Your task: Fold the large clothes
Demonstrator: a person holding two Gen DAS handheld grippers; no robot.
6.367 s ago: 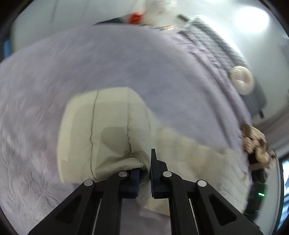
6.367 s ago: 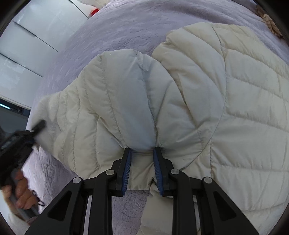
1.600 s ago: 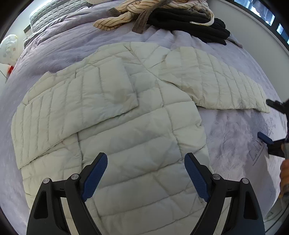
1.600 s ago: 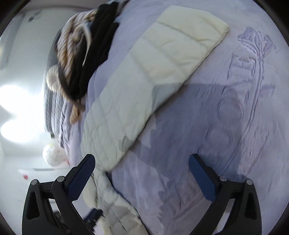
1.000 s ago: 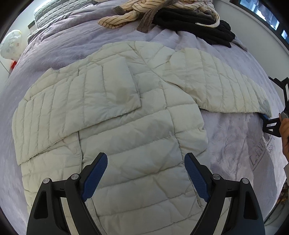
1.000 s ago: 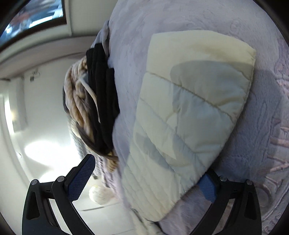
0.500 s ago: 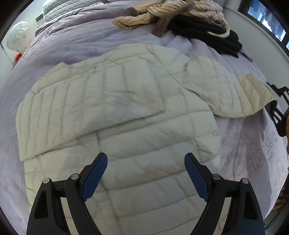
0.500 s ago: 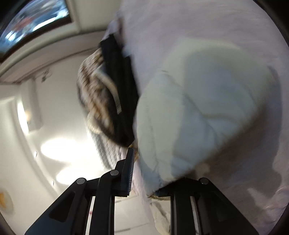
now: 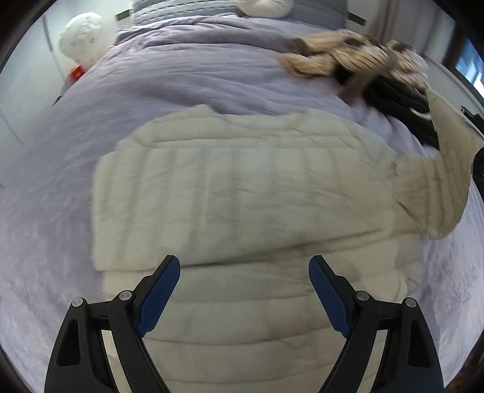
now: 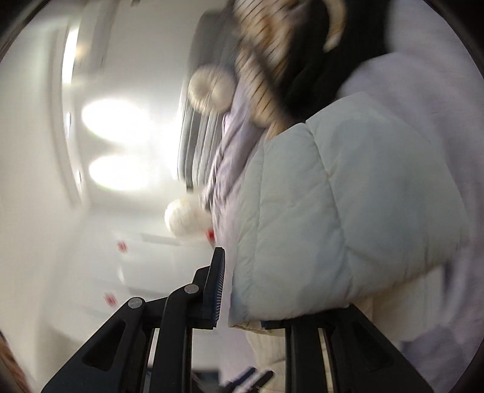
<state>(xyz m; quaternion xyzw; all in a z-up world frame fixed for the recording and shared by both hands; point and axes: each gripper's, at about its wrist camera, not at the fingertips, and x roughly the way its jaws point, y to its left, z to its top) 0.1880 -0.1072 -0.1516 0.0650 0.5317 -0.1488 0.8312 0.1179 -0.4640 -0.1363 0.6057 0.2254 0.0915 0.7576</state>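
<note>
A cream quilted puffer jacket (image 9: 242, 193) lies spread on the lilac bed cover (image 9: 157, 90), one sleeve folded across its body. My left gripper (image 9: 244, 290) hovers open over the jacket's lower half with nothing between its blue pads. The other sleeve (image 9: 435, 181) is lifted off the bed at the right edge of the left wrist view. In the right wrist view that sleeve's cuff (image 10: 348, 217) fills the middle, and my right gripper (image 10: 242, 302) is shut on it. Its right finger is hidden under the fabric.
A heap of striped beige and black clothes (image 9: 372, 69) lies at the far right of the bed. A round white cushion (image 10: 211, 87) and grey pillows (image 9: 193, 9) sit at the head. A white plush toy (image 9: 80, 39) rests by the bed's left side.
My right gripper closed on the sleeve cuff and lifted it up off the bed, rolling as it rose. The left gripper slid across the jacket, still open.
</note>
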